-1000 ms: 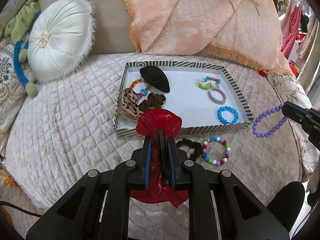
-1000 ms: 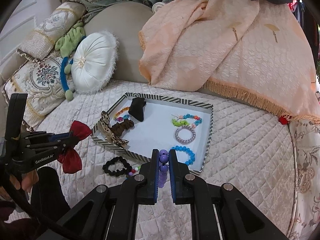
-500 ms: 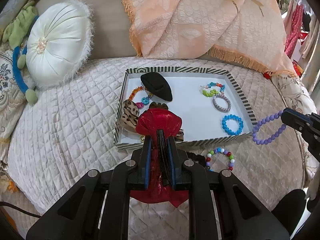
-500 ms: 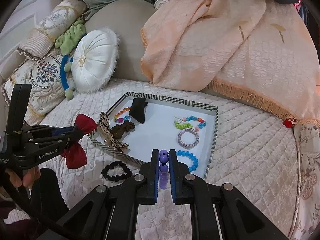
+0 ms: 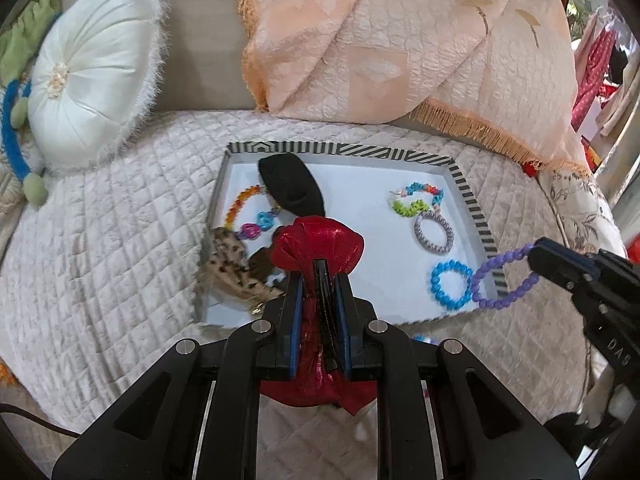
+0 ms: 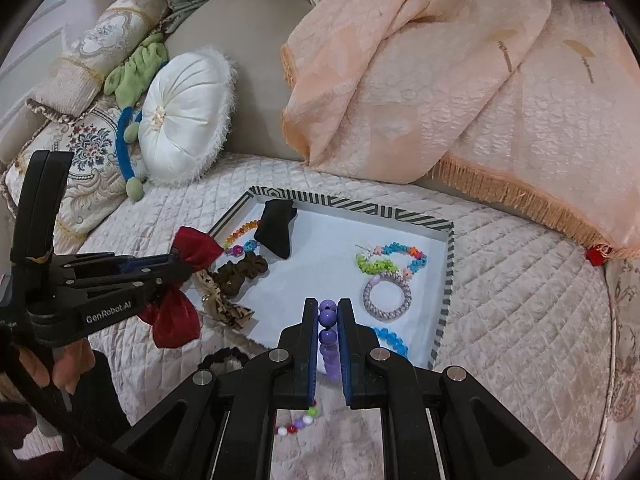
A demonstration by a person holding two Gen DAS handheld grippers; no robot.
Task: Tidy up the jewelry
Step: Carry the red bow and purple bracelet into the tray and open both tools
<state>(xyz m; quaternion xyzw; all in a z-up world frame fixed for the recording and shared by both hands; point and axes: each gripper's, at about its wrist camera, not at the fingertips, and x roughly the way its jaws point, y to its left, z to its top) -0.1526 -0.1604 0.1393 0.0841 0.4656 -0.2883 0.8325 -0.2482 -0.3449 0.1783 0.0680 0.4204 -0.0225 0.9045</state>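
A striped-rim tray [image 5: 348, 149] [image 6: 344, 202] with a white floor lies on the quilted bed. It holds a black hair piece [image 5: 290, 188], a leopard bow [image 5: 230, 270], a brown scrunchie [image 6: 240, 270], and several bead bracelets, one blue [image 5: 451, 283]. My left gripper [image 5: 320, 268] is shut on a red bow [image 5: 318, 244] [image 6: 196, 252] above the tray's near left edge. My right gripper [image 6: 328, 306] is shut on a purple bead bracelet [image 5: 502, 276] [image 6: 328, 320] over the tray's near right corner.
A black scrunchie [image 6: 224, 360] and a multicoloured bead bracelet [image 6: 298, 424] lie on the quilt in front of the tray. A white round cushion [image 5: 86, 80] sits at the back left. A peach fringed blanket [image 5: 400, 40] hangs behind the tray.
Both grippers have moved forward toward the tray with their loads. The red bow is now over the tray's near left edge and the purple bracelet over its near right corner.
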